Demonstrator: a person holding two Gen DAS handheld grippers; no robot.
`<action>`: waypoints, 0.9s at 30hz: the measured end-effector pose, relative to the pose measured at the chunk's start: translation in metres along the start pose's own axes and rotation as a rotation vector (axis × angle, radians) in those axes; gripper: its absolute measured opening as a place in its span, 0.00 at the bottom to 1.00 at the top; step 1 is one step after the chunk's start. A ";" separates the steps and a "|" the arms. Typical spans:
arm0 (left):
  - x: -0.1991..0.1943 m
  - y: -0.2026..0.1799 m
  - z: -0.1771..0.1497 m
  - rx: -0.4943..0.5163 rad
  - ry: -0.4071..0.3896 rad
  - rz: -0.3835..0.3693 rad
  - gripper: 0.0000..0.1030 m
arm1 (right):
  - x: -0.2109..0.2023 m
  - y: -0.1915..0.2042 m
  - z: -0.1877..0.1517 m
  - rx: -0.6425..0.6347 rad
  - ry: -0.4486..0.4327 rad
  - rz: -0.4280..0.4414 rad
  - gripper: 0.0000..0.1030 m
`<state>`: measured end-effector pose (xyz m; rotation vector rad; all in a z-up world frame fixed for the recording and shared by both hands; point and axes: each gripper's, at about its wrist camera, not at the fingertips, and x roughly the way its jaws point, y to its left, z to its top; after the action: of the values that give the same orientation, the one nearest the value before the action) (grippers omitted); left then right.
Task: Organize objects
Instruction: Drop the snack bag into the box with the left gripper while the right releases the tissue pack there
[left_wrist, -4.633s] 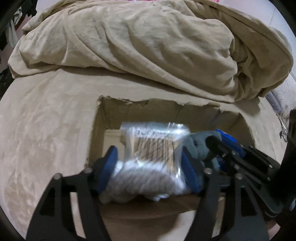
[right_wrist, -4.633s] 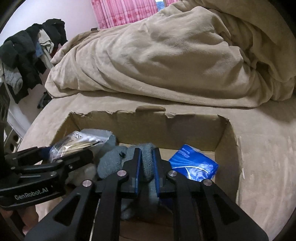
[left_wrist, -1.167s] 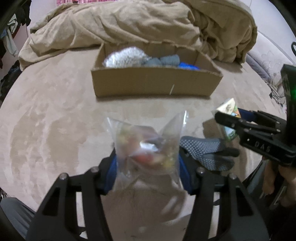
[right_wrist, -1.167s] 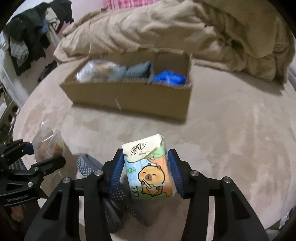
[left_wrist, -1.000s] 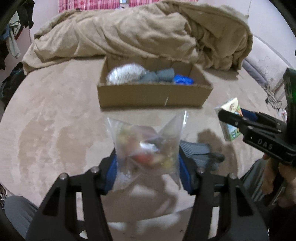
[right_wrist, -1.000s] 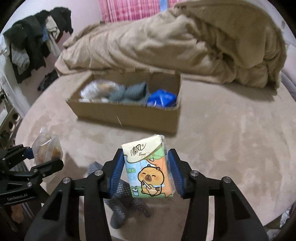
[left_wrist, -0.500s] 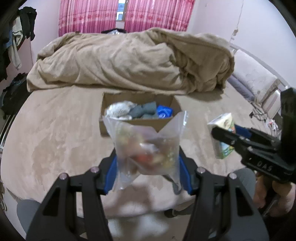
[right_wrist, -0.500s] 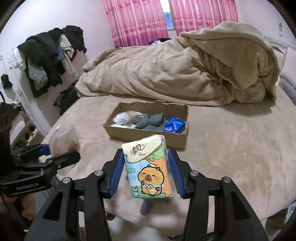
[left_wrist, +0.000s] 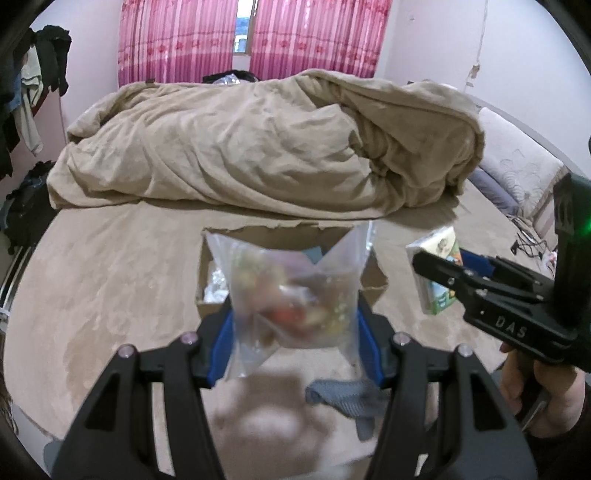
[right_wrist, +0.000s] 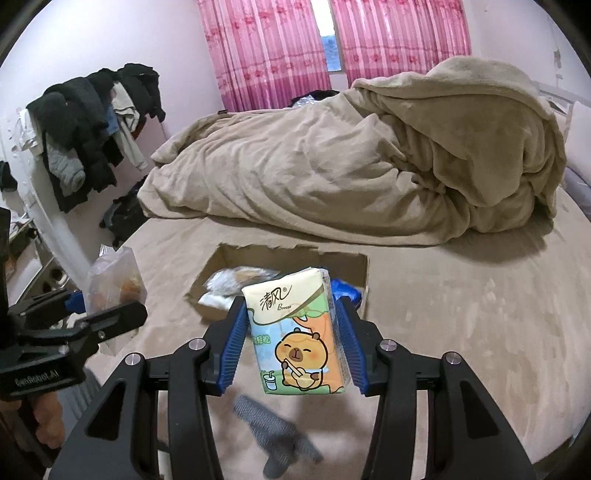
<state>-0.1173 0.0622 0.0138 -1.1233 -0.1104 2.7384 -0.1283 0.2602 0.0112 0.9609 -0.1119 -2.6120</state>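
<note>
- The left claw (left_wrist: 293, 328) is clamped on a clear plastic bag (left_wrist: 291, 291) of small mixed items — reddish and yellowish bits, too blurred to name — with a blue pad pressed to each side of the bag.
- The right claw (right_wrist: 293, 345) grips a pack of tissues (right_wrist: 295, 332) printed with a cartoon capybara; the pack stands upright between the two blue pads.
- Both claws are held up above the bed (right_wrist: 461, 314), side by side, each showing at the edge of the other's view.
- A cardboard box (right_wrist: 362, 269) sits open on the bed beyond the claws, just in front of a heaped tan duvet (right_wrist: 351, 166).
- Inside the box lie a crinkled clear packet (right_wrist: 225, 282) at the left and a blue packet (right_wrist: 345, 290) at the right — the middle is hidden behind the tissue pack.
- A grey glove (right_wrist: 277, 432) lies on the bed below the claws, near the bed's front edge.
- Pink curtains (right_wrist: 266, 48) hang at the window behind, and dark clothes (right_wrist: 81, 122) hang at the left wall.
</note>
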 end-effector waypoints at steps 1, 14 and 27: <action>0.012 0.002 0.002 -0.004 0.012 0.008 0.57 | 0.012 -0.005 0.003 0.008 0.007 -0.005 0.49; 0.122 0.012 0.019 -0.044 0.058 -0.050 0.58 | 0.119 -0.044 0.012 0.063 0.098 0.006 0.49; 0.160 0.011 0.000 -0.054 0.132 -0.021 0.79 | 0.159 -0.046 -0.008 0.015 0.149 0.020 0.51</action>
<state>-0.2303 0.0826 -0.0979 -1.3062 -0.1784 2.6486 -0.2491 0.2470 -0.1012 1.1494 -0.1023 -2.5144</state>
